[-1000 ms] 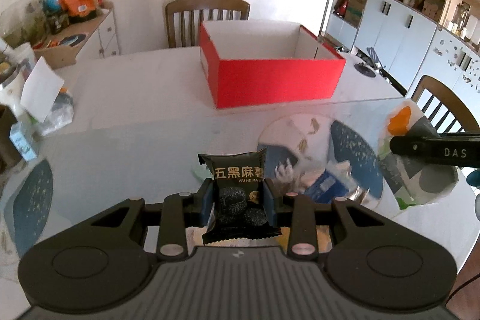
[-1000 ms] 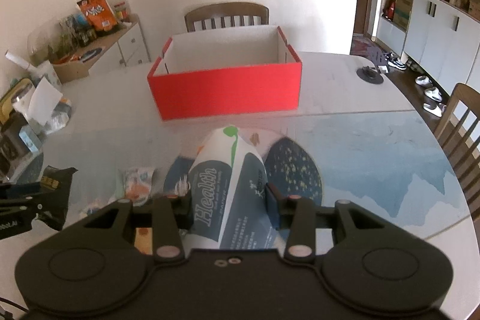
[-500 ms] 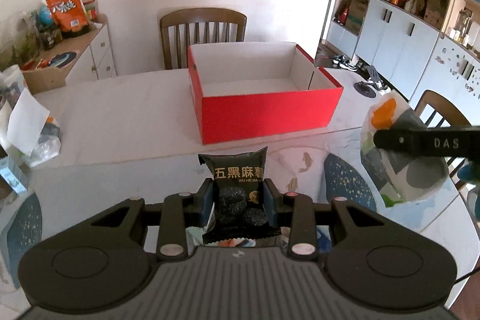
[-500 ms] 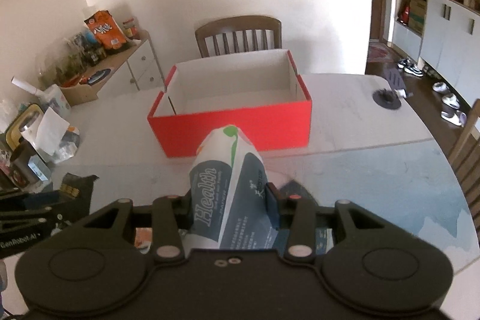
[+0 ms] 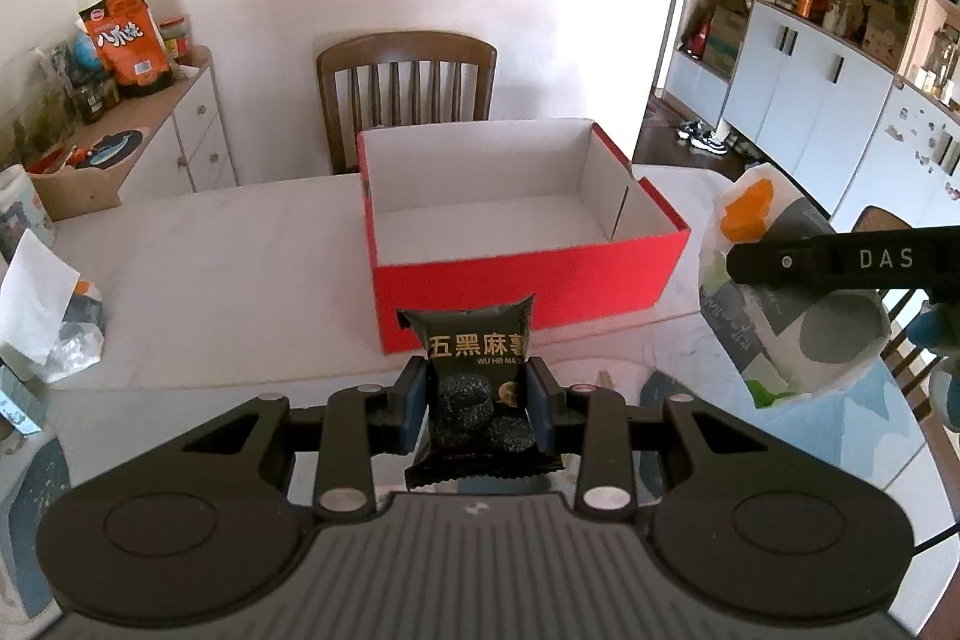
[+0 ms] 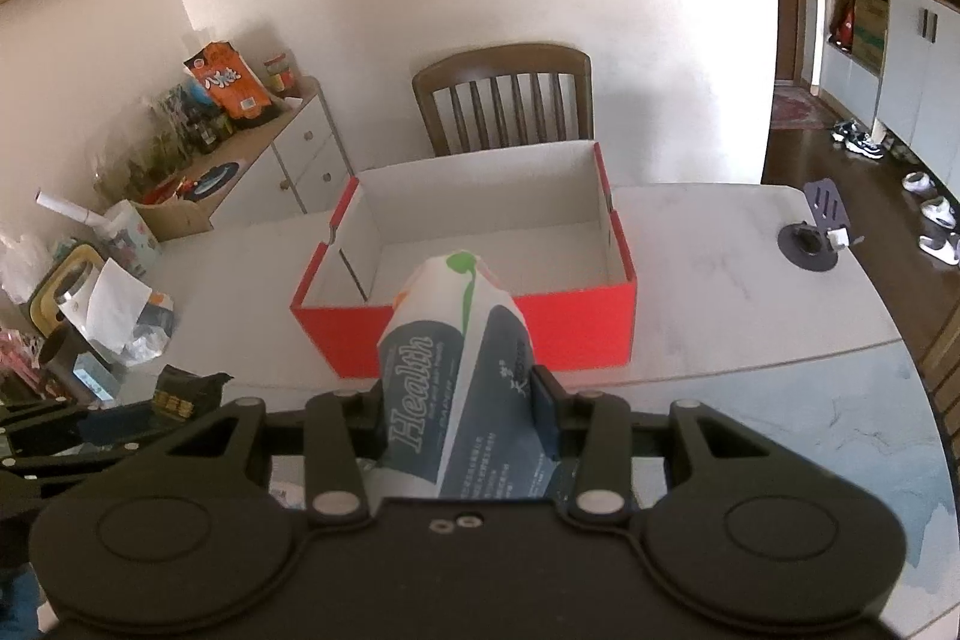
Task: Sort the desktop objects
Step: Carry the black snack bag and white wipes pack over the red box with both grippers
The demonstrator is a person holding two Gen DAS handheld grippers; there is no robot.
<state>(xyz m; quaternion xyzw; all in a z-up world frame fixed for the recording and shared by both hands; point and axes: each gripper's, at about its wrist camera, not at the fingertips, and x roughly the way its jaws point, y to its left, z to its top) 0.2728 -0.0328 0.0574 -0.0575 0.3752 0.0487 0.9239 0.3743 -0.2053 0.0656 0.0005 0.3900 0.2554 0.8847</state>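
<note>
Dining room, white table (image 5: 228,256): a red box (image 5: 528,280) stands open near the far edge, before a wooden chair (image 5: 408,82). Your left gripper (image 5: 477,400) pinches a black snack packet (image 5: 477,388) above the table; your right gripper (image 6: 459,412) clamps a white-and-grey bag (image 6: 456,376) just short of the box's near wall.

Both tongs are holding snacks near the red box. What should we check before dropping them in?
1. Left tongs gripping black snack packet: ok.
2. Right tongs gripping white Health pouch: ok.
3. Red box open on top: ok.
4. Room inside box: ok, looks empty.
5. Tongs above the box opening: not ok, both short of its near wall.
6. Tongs apart from each other: ok.
</note>
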